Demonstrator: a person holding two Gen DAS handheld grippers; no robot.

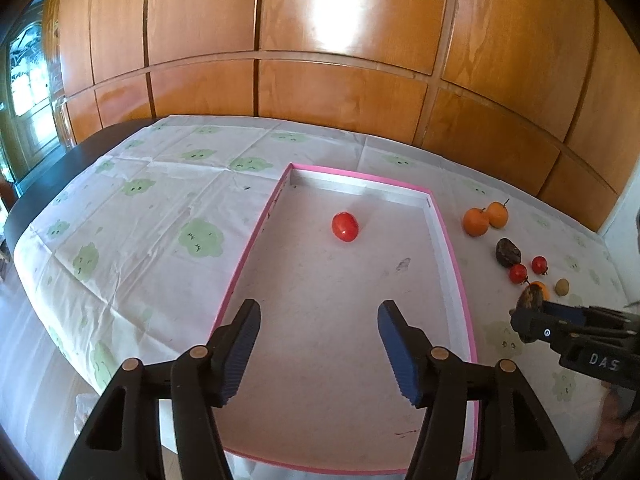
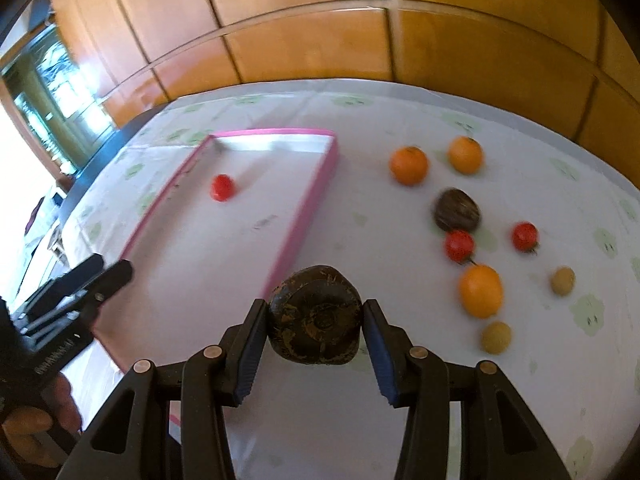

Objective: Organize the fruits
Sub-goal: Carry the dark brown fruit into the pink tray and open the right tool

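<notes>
My left gripper (image 1: pixel 319 312) hangs open over the near half of a pink-rimmed tray (image 1: pixel 256 236), nothing between its fingers. One red tomato (image 1: pixel 345 226) lies in the tray's far half. My right gripper (image 2: pixel 315 312) is shut on a dark brown wrinkled fruit (image 2: pixel 316 320), held above the cloth just right of the tray's rim (image 2: pixel 304 216). On the cloth to the right lie three oranges (image 2: pixel 409 165), a second dark fruit (image 2: pixel 457 210), two red tomatoes (image 2: pixel 459 245) and two small tan fruits (image 2: pixel 563 280).
A white tablecloth (image 1: pixel 132 216) with green prints covers the dark table. Wooden panels (image 1: pixel 320 80) rise behind its far edge. A person's hand (image 2: pixel 28 420) holds the left gripper (image 2: pixel 112 270) at the tray's near left corner.
</notes>
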